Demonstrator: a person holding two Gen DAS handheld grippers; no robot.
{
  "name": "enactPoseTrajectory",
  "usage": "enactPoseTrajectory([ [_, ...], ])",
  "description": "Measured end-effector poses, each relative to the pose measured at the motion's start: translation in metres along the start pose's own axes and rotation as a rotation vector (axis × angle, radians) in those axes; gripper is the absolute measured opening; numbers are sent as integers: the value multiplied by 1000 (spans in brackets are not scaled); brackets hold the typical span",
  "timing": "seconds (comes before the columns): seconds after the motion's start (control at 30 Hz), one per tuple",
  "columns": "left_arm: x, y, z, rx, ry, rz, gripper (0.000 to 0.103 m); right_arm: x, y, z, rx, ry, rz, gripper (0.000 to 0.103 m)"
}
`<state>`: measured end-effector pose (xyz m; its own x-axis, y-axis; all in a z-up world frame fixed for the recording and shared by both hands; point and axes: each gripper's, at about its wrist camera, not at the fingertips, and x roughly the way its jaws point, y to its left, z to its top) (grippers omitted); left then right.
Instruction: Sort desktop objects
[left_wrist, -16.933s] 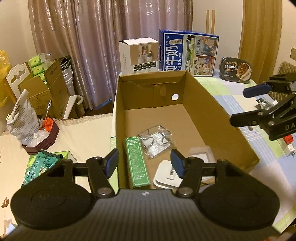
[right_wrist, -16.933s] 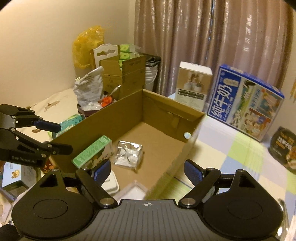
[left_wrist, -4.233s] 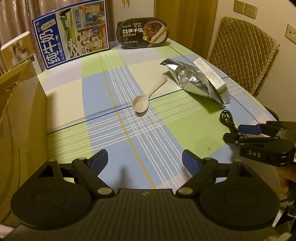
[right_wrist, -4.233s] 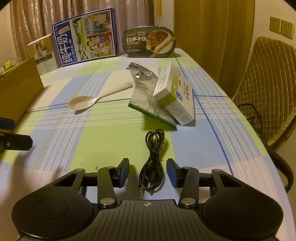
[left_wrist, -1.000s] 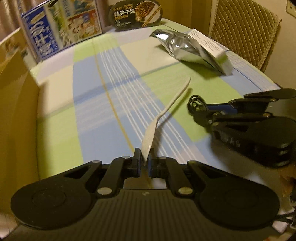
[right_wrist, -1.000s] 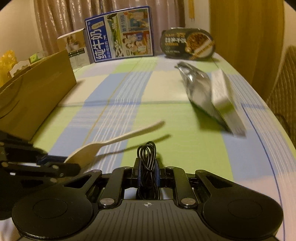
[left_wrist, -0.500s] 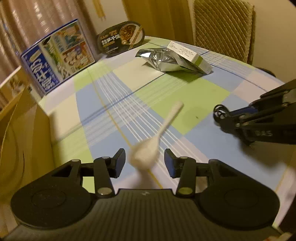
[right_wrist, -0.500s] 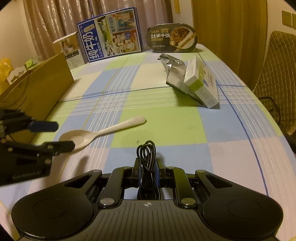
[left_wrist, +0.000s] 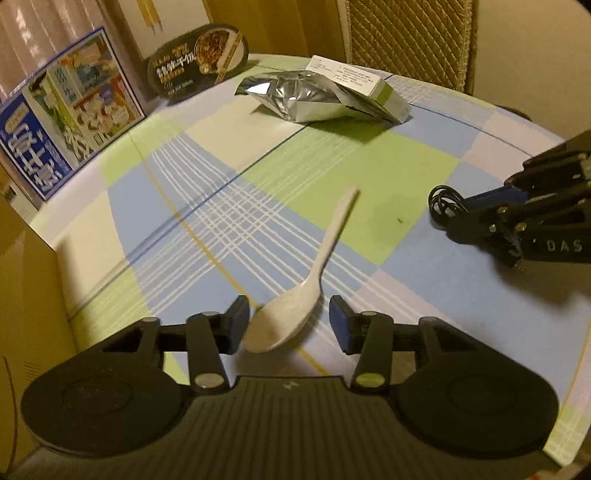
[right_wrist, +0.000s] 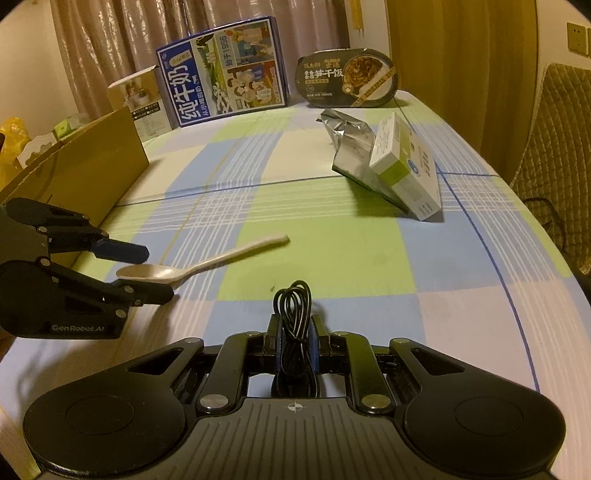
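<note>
Your left gripper (left_wrist: 289, 320) stands apart around the spoon (left_wrist: 295, 295); its bowl is wide and could slip sideways. Your right gripper (right_wrist: 295, 341) is clamped on the coiled cable (right_wrist: 294, 321), whose loose loops may snag.

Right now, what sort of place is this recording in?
Most likely a home dining room: a table under a checked tablecloth, floor-length curtains behind it, a quilted chair, and food packaging such as an instant rice bowl.

Spoon (left_wrist: 295, 291) on table (left_wrist: 369, 192), bowl between left claw (left_wrist: 288, 319) fingers. Foil pouch (left_wrist: 299, 96) behind, small carton (left_wrist: 365, 86) leaning on it. Cardboard box (right_wrist: 74, 173) far left.
</note>
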<state>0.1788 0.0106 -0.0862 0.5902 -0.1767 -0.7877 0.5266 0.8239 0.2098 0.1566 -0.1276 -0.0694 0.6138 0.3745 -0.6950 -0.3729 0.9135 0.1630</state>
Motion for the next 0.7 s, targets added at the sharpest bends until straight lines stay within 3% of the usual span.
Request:
enactPoseTrajectory([
  [0.2,-7,-3,-3,-71,36,-23,29,-2,0,-1,3,7,0,11],
  [0.3,-15,-9,-9,-132,54,-53,28,-5,-2,-4,7,10,-3,11],
  [0.4,-24,-23,-15,-132,55,-52,28,-9,-5,-8,9,12,-5,11],
  [0.47,-27,-31,-17,-90,43,-13,30,-11,-6,-9,8,11,-7,11],
  [0.53,-28,-34,-18,-42,31,36,41,-12,-7,-10,10,9,-10,11],
  [0.7,-22,-18,-16,-129,26,29,44,-12,-9,-11,9,-3,-16,11],
])
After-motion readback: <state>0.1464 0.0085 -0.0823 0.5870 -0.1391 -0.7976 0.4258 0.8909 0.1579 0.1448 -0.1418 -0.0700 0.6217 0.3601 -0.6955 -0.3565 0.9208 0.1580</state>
